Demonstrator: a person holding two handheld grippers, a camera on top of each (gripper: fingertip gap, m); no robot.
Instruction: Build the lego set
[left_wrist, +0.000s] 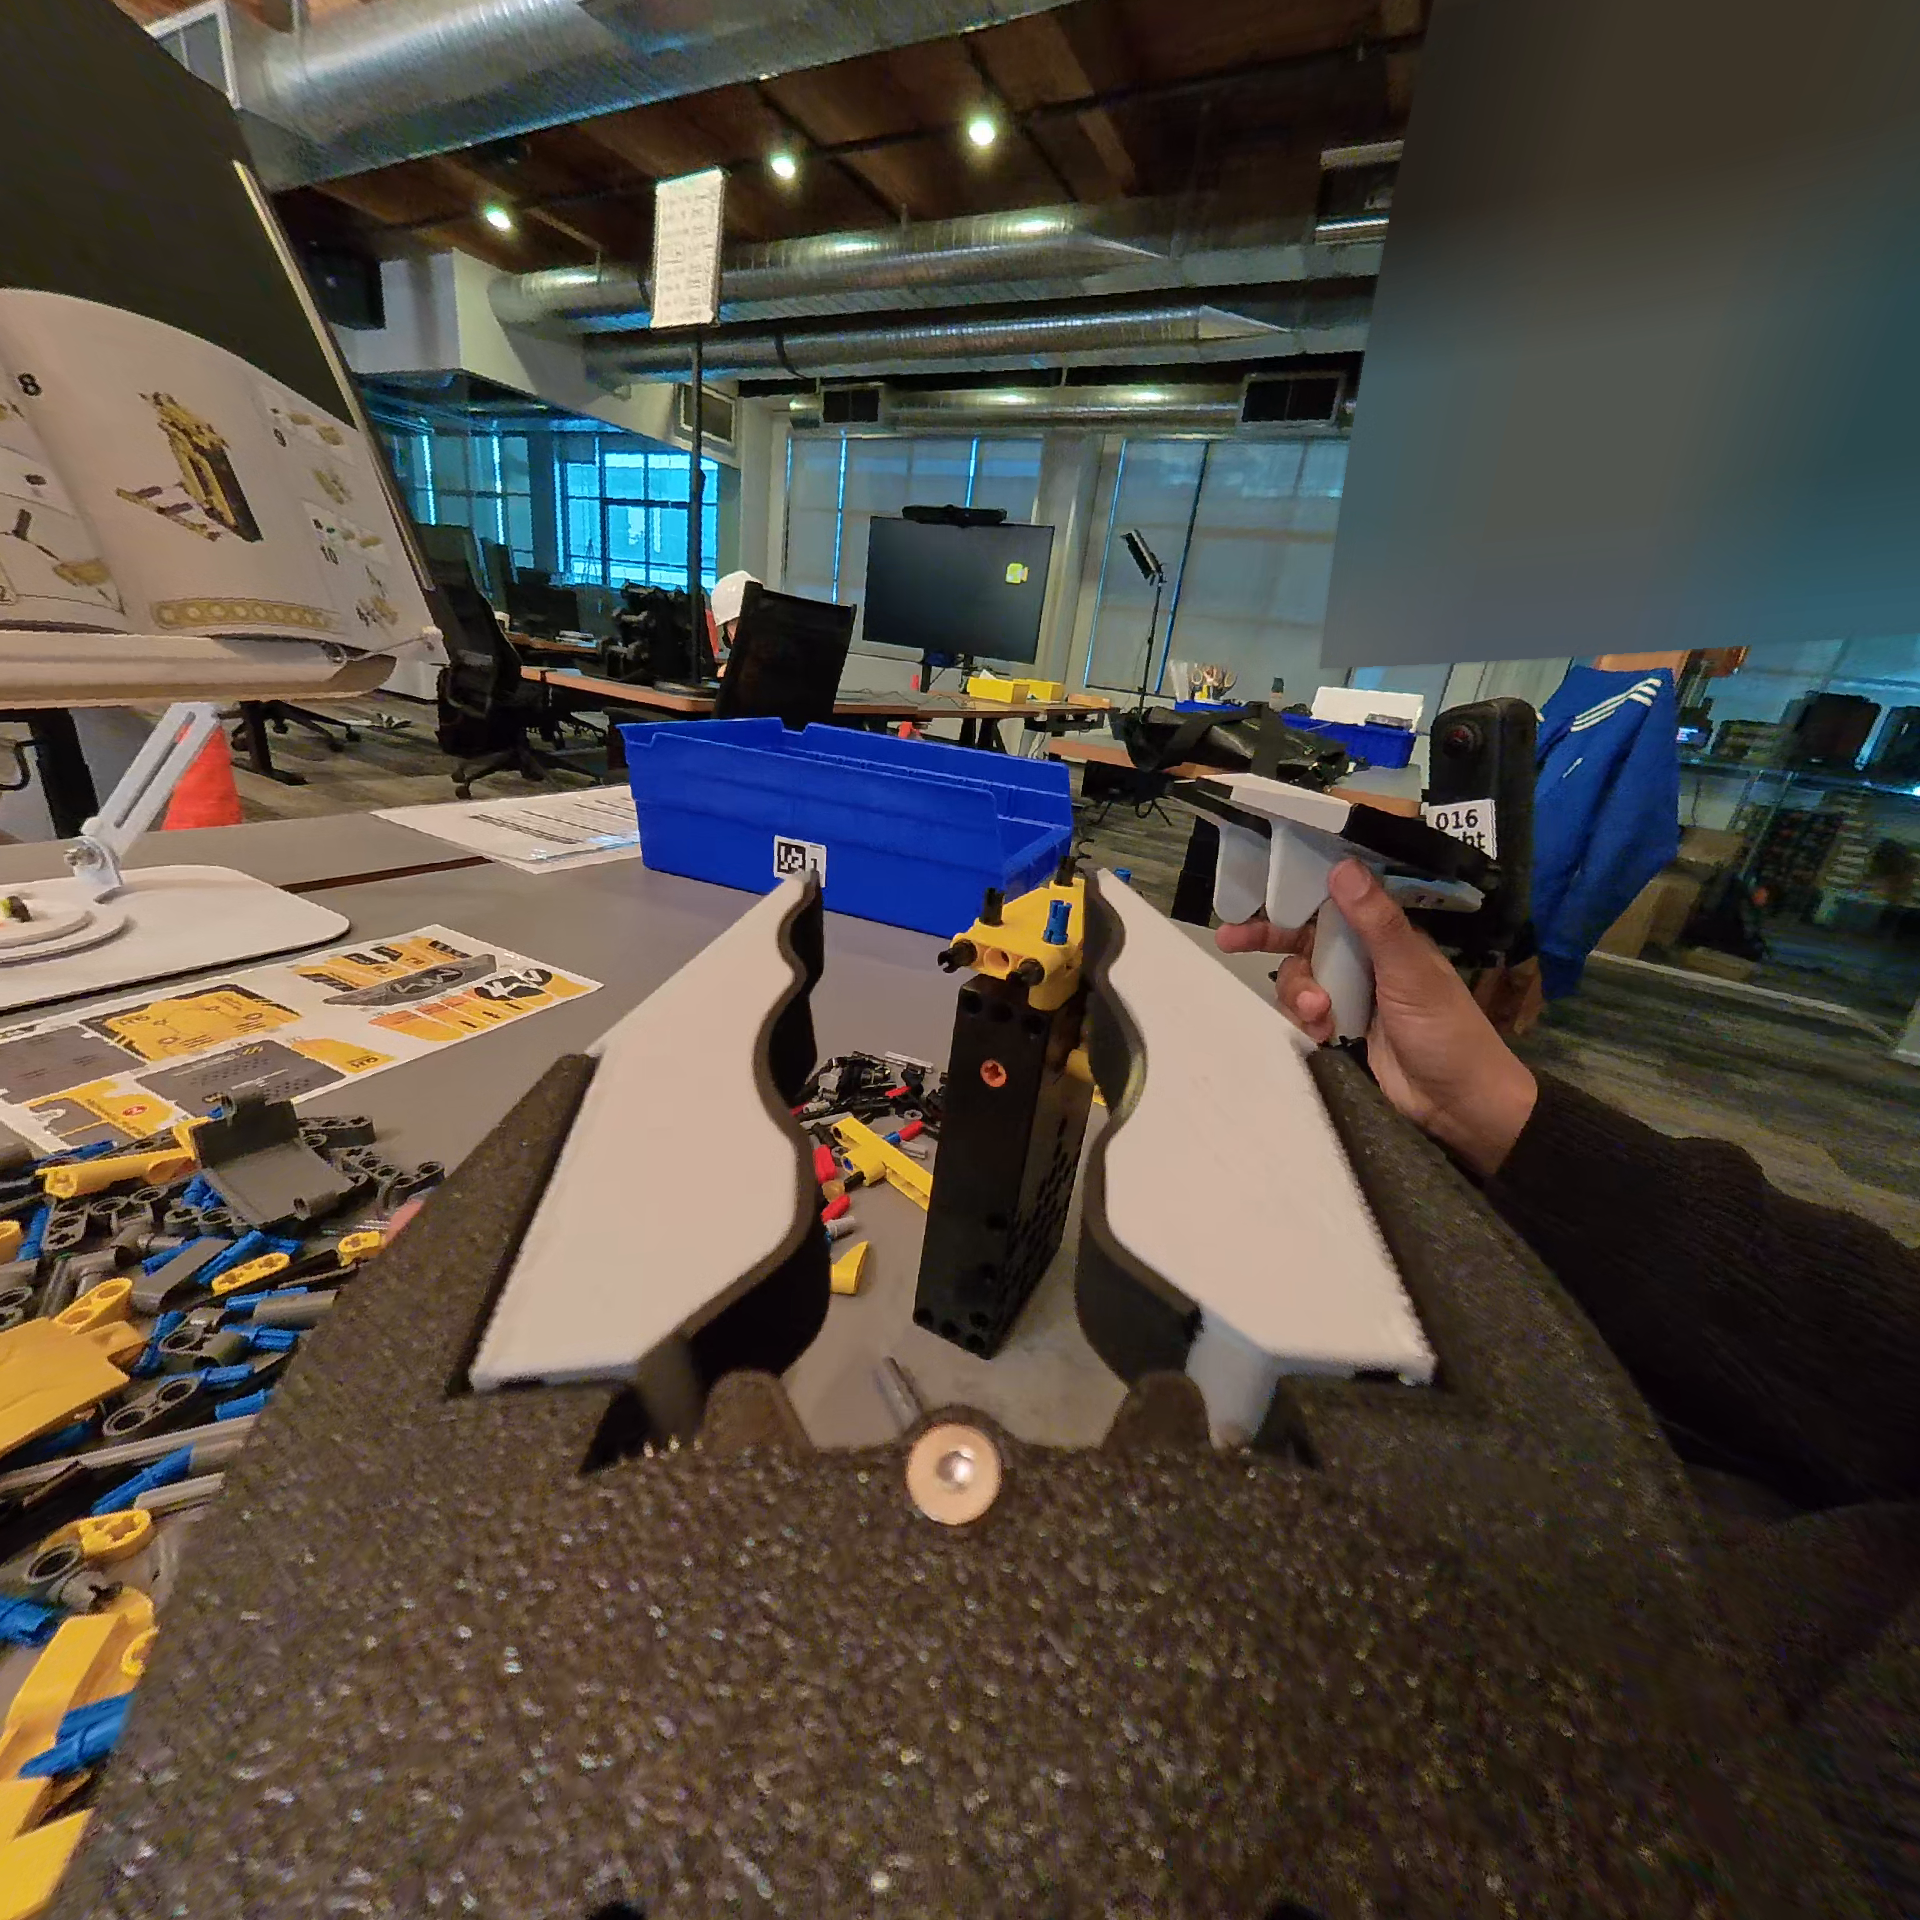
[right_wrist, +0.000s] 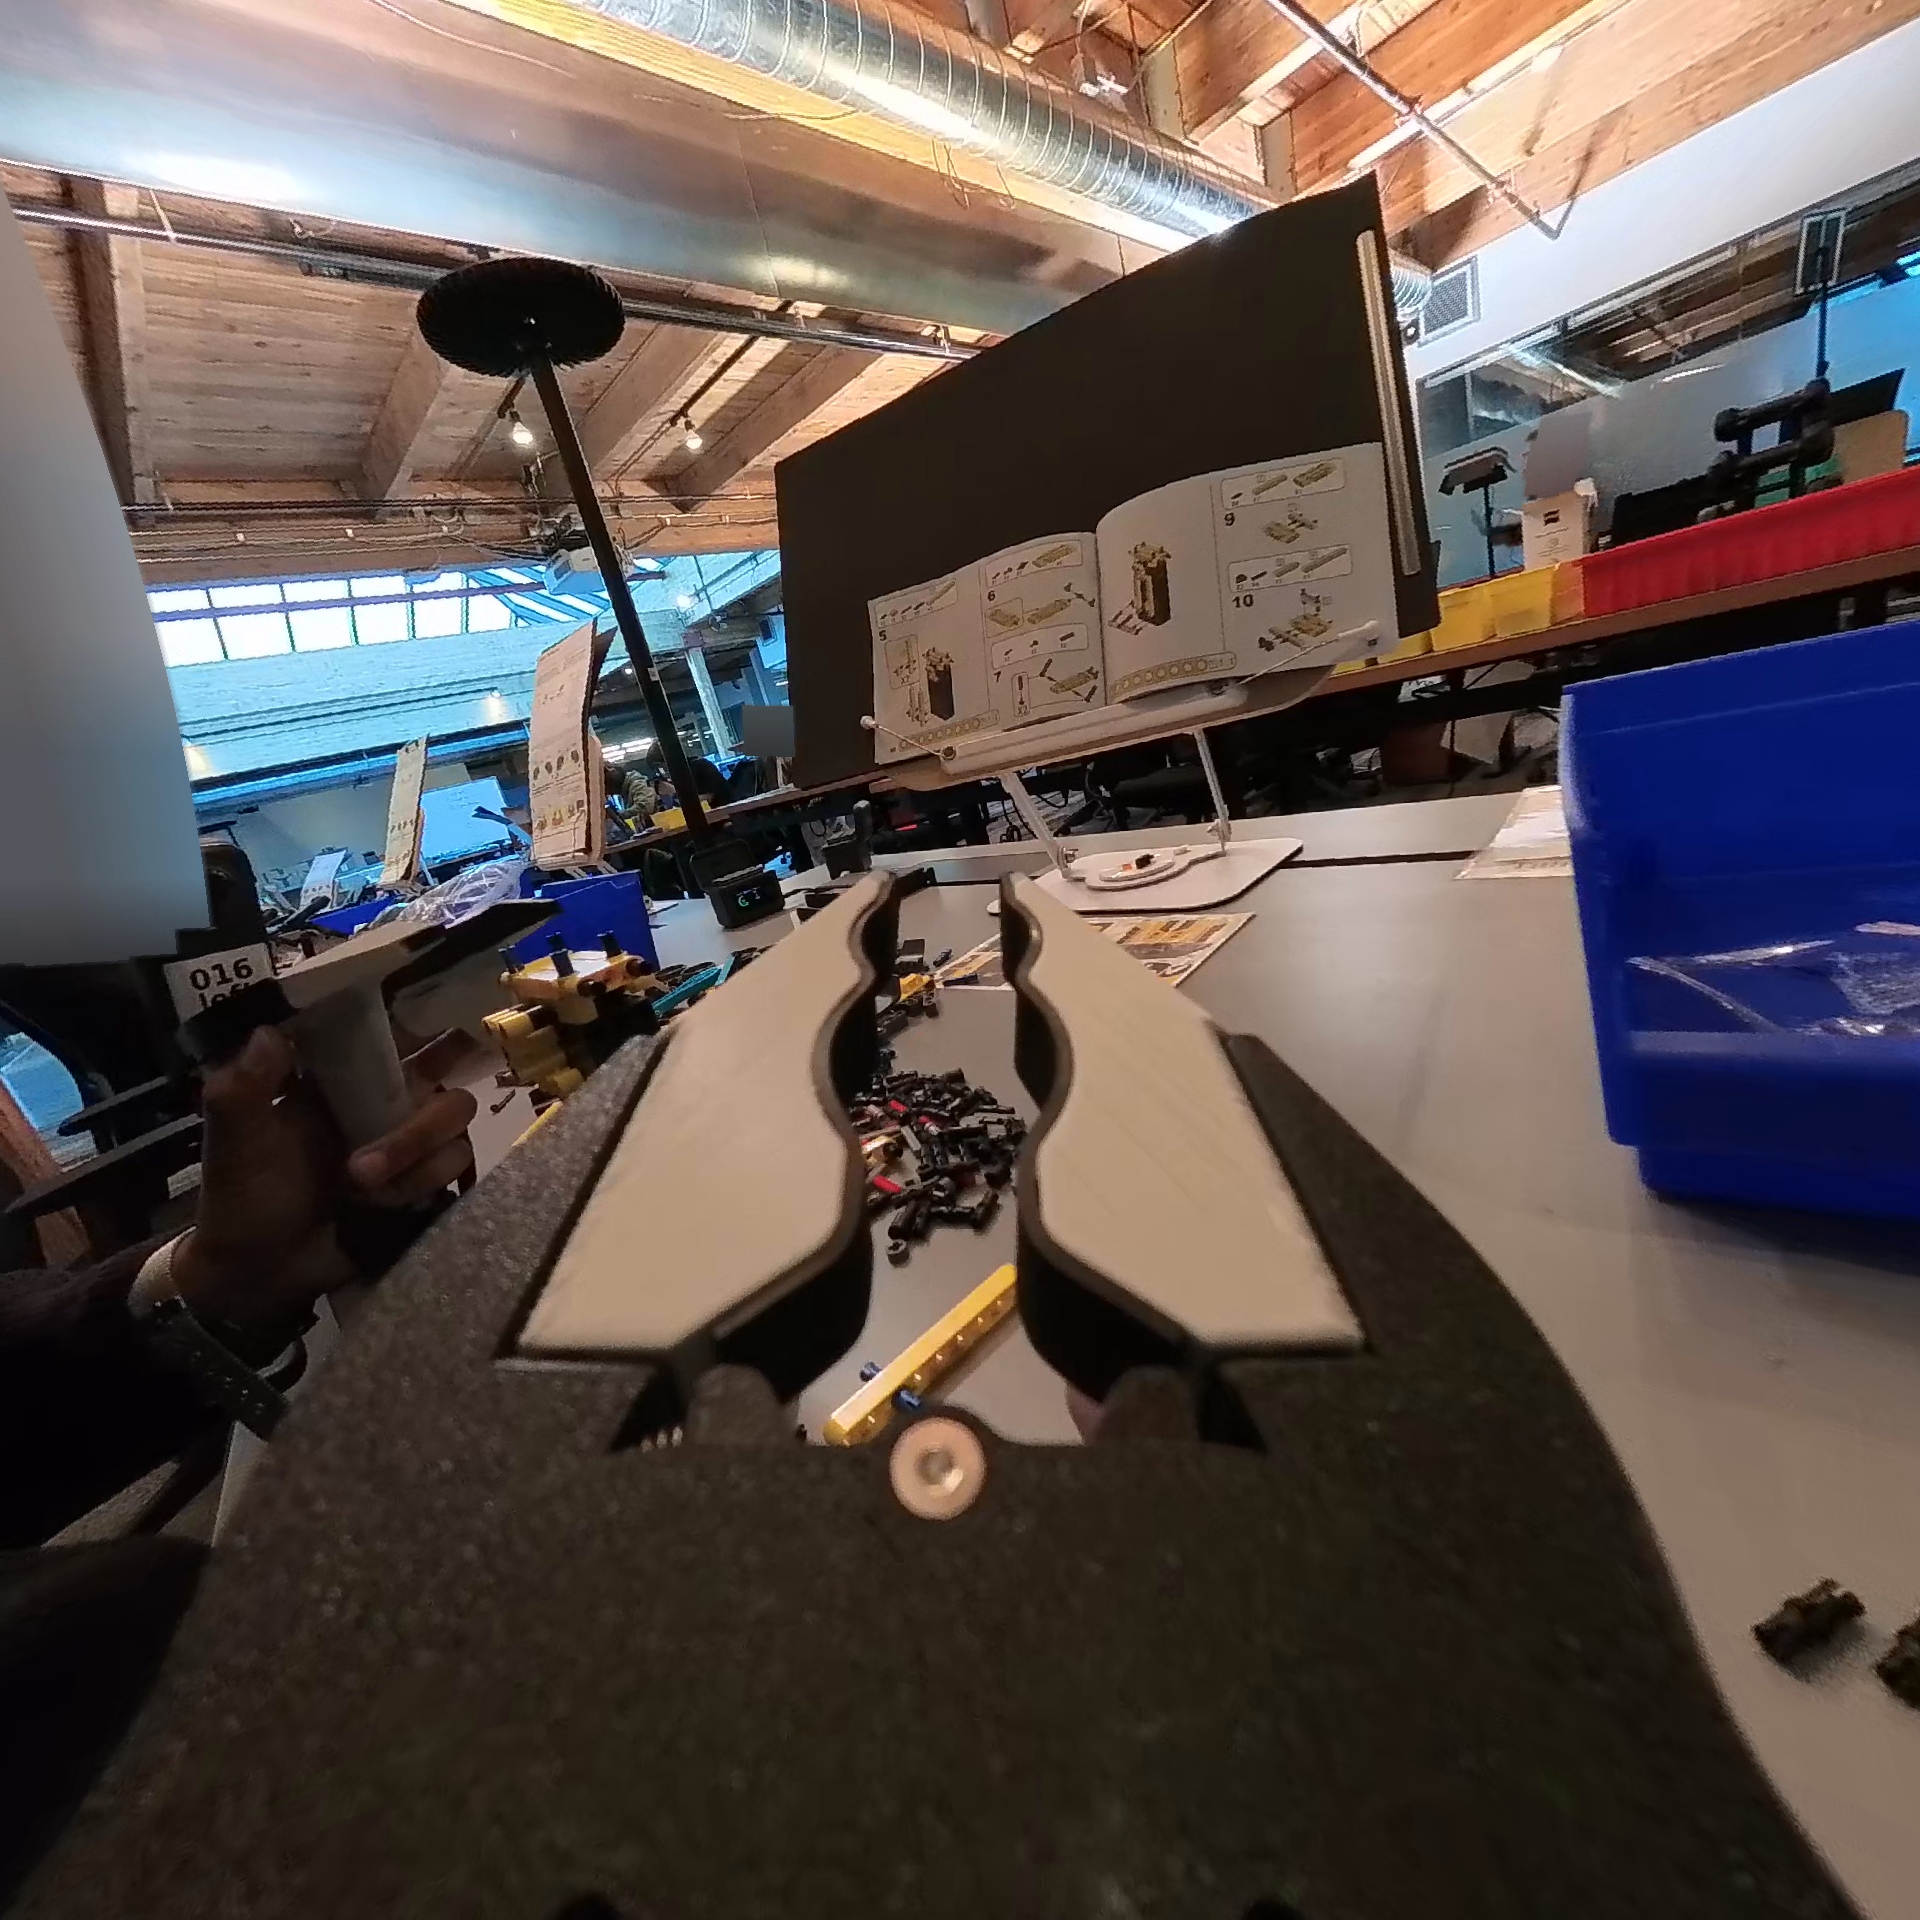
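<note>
I am holding the left tool (left_wrist: 951, 904) with its two fingers spread wide, just on my side of the blue bin (left_wrist: 852, 821). A black-and-yellow brick assembly (left_wrist: 997, 1143) is standing upright between the fingers. It is leaning close against the right-hand finger and sitting well apart from the left-hand one, so nothing is pinching it. I cannot tell whether its foot is resting on the grey surface (left_wrist: 623, 935).

Left of the bin, a sticker sheet (left_wrist: 312, 1018) is lying flat. Nearer to me than the sheet, a heap of yellow, blue and grey loose parts (left_wrist: 156, 1247) is spreading across the surface. An open instruction booklet (left_wrist: 156, 499) is sitting on a white stand farther left of the bin.

My right hand (left_wrist: 1392, 1018) is gripping the handle of the right tool (right_wrist: 948, 888), which is hovering to the left of the bin with its fingers also spread and nothing between the pads. Below the gap a pile of small black pins (right_wrist: 935, 1132) is lying on the surface, and a yellow beam (right_wrist: 935, 1340) is lying slantwise nearer the tool's base. In this view the assembly is showing farther left of the bin, beside my left hand (right_wrist: 301, 1143).
</note>
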